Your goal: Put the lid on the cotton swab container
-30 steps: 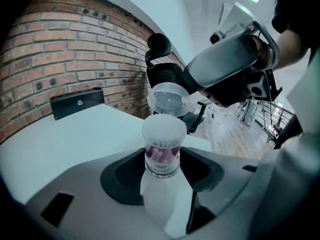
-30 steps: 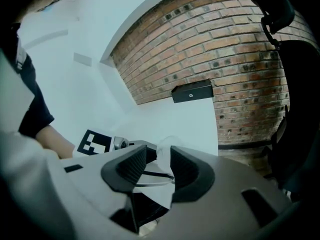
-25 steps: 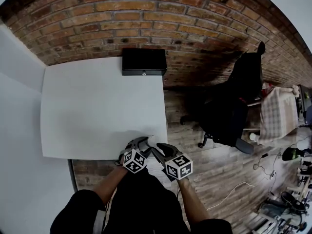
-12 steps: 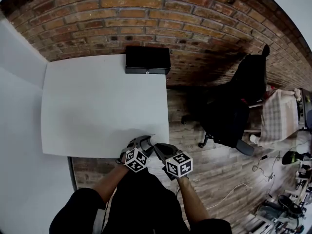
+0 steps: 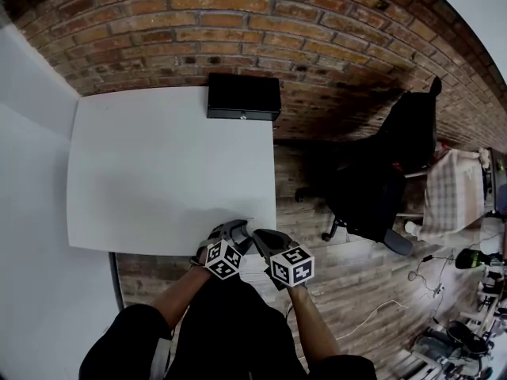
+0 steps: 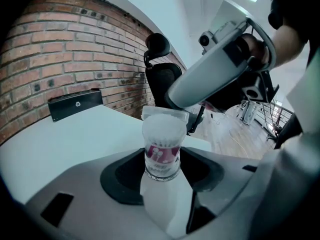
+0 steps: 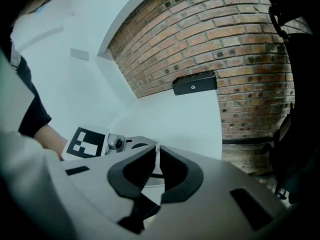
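Note:
My left gripper (image 6: 162, 170) is shut on the lower part of the cotton swab container (image 6: 162, 151), a clear cylinder full of white swabs with a pink label, held upright. A clear lid (image 6: 165, 115) rests on its top. My right gripper (image 7: 157, 156) reaches in from above and to the right, its jaws nearly together on a thin pale edge that looks like the lid's rim. In the head view both grippers, left (image 5: 232, 231) and right (image 5: 258, 239), meet at the near edge of the white table (image 5: 158, 165); the container is barely visible there.
A black box (image 5: 244, 96) stands at the table's far edge against the brick wall (image 5: 238, 22). A black office chair (image 5: 380, 172) stands on the wooden floor to the right. The white tabletop stretches away to the left and ahead.
Both grippers stay together at the table's near edge. Only the head view has shifted slightly.

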Tool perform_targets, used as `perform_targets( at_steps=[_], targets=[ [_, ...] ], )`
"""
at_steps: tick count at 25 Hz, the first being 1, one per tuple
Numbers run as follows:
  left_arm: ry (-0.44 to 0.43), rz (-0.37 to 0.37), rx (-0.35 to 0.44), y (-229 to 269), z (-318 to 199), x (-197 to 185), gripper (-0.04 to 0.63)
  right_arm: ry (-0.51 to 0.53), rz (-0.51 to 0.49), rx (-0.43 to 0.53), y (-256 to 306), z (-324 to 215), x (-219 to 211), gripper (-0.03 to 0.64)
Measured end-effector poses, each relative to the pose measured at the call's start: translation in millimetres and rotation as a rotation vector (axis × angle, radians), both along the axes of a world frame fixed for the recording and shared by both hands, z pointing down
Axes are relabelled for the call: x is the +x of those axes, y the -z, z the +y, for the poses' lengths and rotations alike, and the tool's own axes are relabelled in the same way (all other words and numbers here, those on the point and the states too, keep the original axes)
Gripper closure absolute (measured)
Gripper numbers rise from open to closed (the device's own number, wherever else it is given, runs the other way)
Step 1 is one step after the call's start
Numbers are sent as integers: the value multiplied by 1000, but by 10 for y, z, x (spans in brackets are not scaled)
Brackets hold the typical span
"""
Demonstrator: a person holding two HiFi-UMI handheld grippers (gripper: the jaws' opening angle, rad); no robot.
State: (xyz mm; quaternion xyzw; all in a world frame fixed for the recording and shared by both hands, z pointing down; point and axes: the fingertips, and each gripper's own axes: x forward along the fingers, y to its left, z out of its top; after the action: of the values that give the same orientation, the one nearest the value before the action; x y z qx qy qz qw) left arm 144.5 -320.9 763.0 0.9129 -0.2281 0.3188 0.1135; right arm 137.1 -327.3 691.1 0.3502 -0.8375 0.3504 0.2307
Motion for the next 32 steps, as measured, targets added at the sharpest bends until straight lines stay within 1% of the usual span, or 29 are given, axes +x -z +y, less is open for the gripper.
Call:
perform_targets(
  at_steps=[2, 6, 15, 21, 26, 28, 31, 32],
  targets=[
    [-1, -1, 0, -3, -3, 1, 365, -11, 4, -2, -17, -49, 15, 575],
    [-6, -3, -1, 9, -4, 12, 365, 13, 33, -21, -71, -35, -14, 575],
    [-5, -2, 5, 4, -10, 10, 364, 36, 85, -23, -141, -23, -49, 576],
    [-9, -11, 9, 18, -7, 24, 364, 22, 122, -36, -188, -32, -32, 595],
    [-8, -21, 9, 9, -17, 14, 364, 37, 182, -24, -206, -37, -53, 595],
    [-1, -24, 10, 14, -6, 4, 364, 34, 177, -26, -209, -28, -54, 595],
    [18, -24, 23, 63, 8, -35, 364, -5, 128, -47, -179, -30, -33, 595],
    [27, -22, 31, 89, 11, -58, 364, -23, 114, -40, -156, -40, -15, 595]
  ],
)
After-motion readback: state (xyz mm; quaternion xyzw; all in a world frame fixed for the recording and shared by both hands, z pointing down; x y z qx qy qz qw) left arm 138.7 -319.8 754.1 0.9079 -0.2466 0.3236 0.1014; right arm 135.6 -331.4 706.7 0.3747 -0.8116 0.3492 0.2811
